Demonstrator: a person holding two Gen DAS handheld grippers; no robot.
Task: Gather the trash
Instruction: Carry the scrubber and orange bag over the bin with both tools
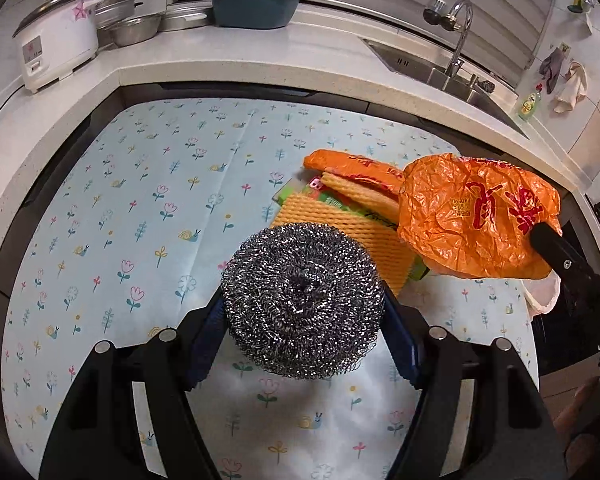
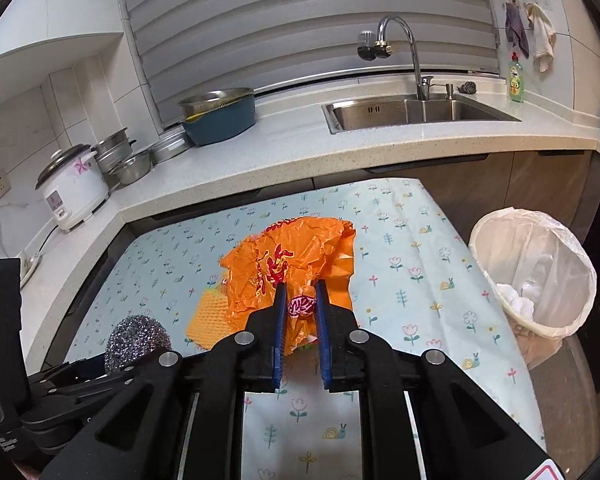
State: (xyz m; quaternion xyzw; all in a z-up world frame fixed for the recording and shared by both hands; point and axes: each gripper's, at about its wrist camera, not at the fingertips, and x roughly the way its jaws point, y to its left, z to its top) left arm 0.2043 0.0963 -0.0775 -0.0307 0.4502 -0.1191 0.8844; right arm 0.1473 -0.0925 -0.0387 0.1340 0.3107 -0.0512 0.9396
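Steel wool ball (image 1: 302, 300) sits clamped between the left gripper (image 1: 302, 320) pads, above the flowered cloth (image 1: 140, 200); yellow sponges (image 1: 340, 220) lie just beyond. Right wrist view: right gripper (image 2: 300, 308), jaws narrow, pinches the orange plastic bag (image 2: 292, 256); lined trash bin (image 2: 536, 272) stands right.

Even, soft indoor light fills both views, with no hard shadows. Small glints sparkle on the scourer (image 1: 302, 300) and faucet (image 2: 400, 46). Fisheye bending curves the counter (image 2: 300, 148) edges, corners go black, and focus stays fairly sharp.
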